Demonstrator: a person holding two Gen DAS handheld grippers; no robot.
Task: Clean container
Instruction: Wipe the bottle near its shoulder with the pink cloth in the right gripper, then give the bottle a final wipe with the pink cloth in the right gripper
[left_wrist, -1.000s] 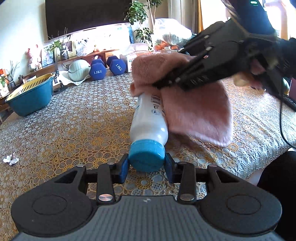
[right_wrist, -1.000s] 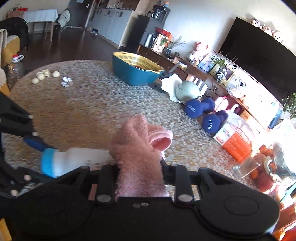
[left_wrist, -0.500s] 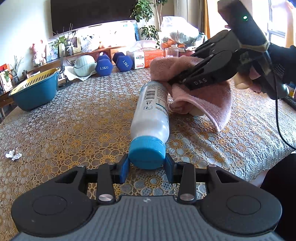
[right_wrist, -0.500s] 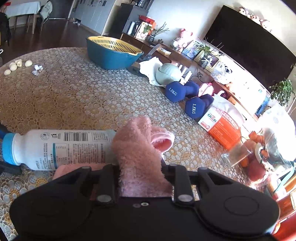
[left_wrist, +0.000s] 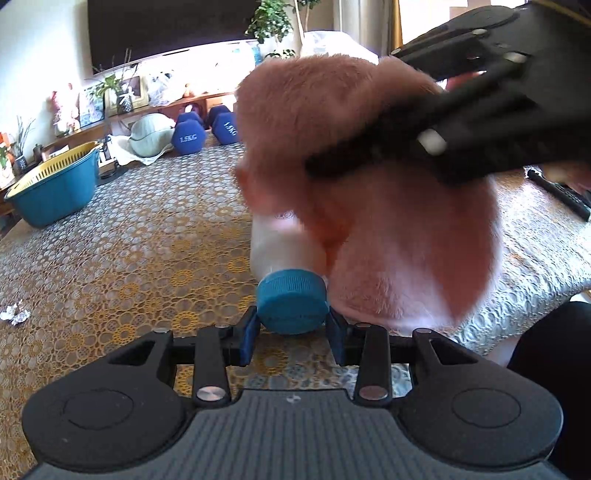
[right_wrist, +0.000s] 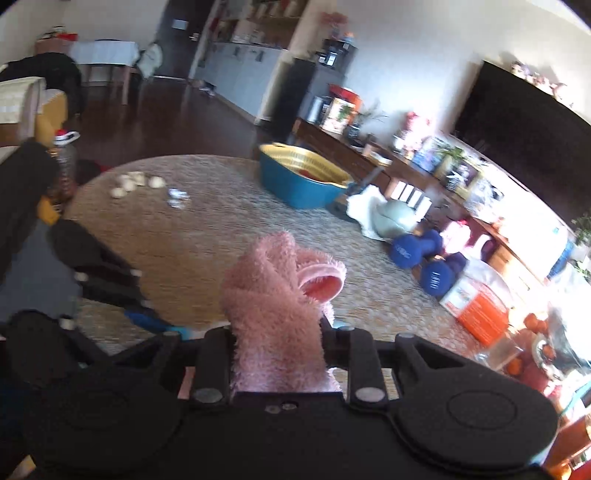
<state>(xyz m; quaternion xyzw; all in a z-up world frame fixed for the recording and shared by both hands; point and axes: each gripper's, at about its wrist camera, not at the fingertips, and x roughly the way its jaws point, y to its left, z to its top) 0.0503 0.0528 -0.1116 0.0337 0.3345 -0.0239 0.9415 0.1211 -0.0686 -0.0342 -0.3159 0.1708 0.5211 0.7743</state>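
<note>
A white bottle lies on its side on a table covered with a gold lace-patterned cloth. The left gripper clamps the bottle's blue cap between its two blue-tipped fingers. A fluffy pink cloth, blurred, drapes over the bottle's body, pinched by the black right gripper reaching in from the upper right. Farther back sit a blue basin with a yellow strainer and two blue dumbbells.
</note>
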